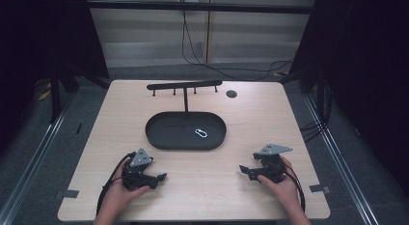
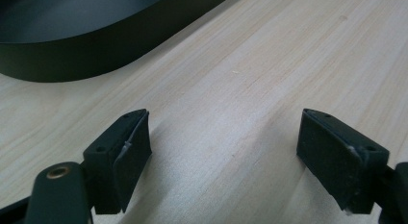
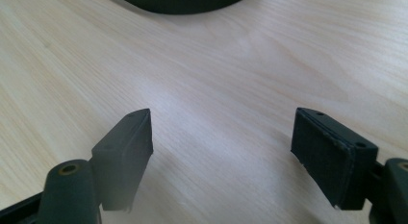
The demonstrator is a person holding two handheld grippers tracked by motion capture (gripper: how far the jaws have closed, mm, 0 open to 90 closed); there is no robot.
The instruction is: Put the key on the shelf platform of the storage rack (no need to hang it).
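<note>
The small silver carabiner (image 1: 201, 133) lies loose in the black oval tray (image 1: 164, 138), right of the tray's middle and just in front of the upright post of the black hanger stand (image 1: 184, 84) that rises from the tray's far side. It lies slantwise — its long axis runs from far-left to near-right as the high view shows it.

Both grippers rest low on the table (image 1: 217, 186), near the person's edge, well apart from the tray. The left gripper (image 1: 161, 176) points right and a little forward; the right gripper (image 1: 242, 170) points left, toward the other. In the left gripper view the jaws stand wide apart with bare wood between them and nothing held, and the tray's wall (image 2: 86, 56) curves across the upper left. The right gripper view shows the same: jaws spread wide, empty, the tray's edge (image 3: 183, 3) just at the top.

The carabiner lies forward of both and between them, though somewhat nearer the right hand (image 1: 284, 186) — so the right gripper looks the likelier one to reach for it. Either must rise over the tray's low rim and come down inside (the rim looks shallow, but a flat slide would likely catch it). Closing across the clip's short width would probably suit the slant best. The table between grippers and tray is bare, and the stand's crossbar with its pegs sits beyond the clip, out of a near-side approach.
</note>
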